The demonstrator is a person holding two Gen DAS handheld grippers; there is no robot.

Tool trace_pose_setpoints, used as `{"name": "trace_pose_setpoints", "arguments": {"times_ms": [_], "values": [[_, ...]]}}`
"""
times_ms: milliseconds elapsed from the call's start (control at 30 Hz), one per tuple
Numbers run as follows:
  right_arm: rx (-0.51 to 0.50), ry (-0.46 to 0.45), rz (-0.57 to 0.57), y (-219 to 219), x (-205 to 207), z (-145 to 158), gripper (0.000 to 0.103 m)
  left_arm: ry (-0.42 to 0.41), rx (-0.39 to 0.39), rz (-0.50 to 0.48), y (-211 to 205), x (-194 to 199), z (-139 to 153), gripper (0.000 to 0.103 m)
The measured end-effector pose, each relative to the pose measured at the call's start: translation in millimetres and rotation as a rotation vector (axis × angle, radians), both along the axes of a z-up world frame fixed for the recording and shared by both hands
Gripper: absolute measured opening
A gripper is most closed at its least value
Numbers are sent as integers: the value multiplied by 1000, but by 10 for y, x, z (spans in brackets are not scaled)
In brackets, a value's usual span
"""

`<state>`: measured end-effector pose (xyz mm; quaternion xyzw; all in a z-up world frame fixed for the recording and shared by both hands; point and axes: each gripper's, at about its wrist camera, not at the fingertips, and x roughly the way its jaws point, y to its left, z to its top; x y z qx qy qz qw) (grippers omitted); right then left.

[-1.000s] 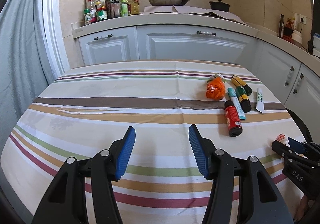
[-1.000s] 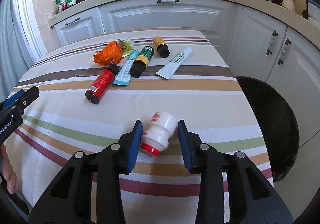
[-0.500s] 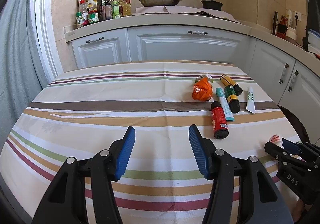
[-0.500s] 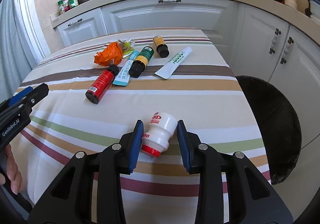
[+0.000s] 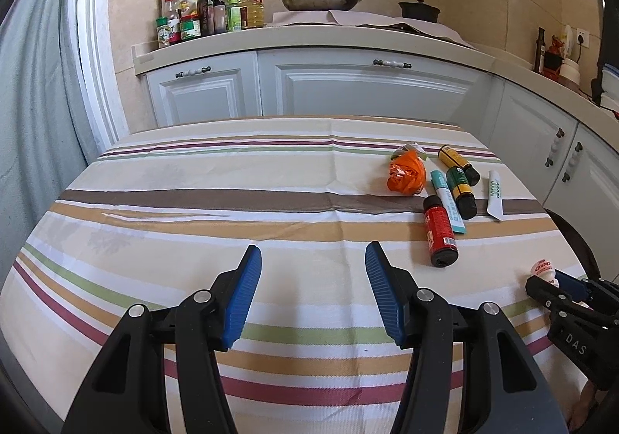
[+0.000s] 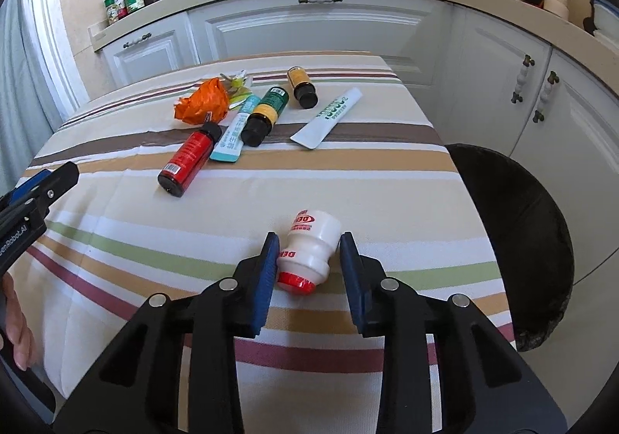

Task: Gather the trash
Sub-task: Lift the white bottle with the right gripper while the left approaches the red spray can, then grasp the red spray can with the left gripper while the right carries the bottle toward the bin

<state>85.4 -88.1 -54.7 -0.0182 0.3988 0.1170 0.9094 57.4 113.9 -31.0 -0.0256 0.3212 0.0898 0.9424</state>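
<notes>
On a striped tablecloth [image 6: 348,178], the right gripper [image 6: 309,260] straddles a small white bottle [image 6: 309,244] lying on its side, red cap toward the camera; its jaws have just been closing, the left pad touching the bottle, a slim gap showing at the right pad. The left gripper [image 5: 313,291] hovers with jaws apart and nothing between them. Farther back lie a red bottle [image 6: 187,159], a teal sachet [image 6: 236,132], a green bottle [image 6: 267,115], a white tube [image 6: 329,117], a yellow bottle [image 6: 301,86] and a crumpled orange wrapper [image 6: 203,105]. A black bin [image 6: 518,252] stands just beside the table's right edge
</notes>
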Motion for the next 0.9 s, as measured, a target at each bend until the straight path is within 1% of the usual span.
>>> {"name": "trace_pose_setpoints", "arguments": {"times_ms": [133,300,567,900], "values": [[-6,-6,9,11,-33,1,29,-2,-6,-7,-13,-9,4,55],[-6,-39,10,-21,-58,67,28,-6,-18,-22,-54,-12,22,55],[-3,-99,-2,-144,-48,216,28,-3,-33,-73,-277,53,48,55],[2,-158,-72,-584,85,353,28,31,-33,-132,-618,309,4,55]]}}
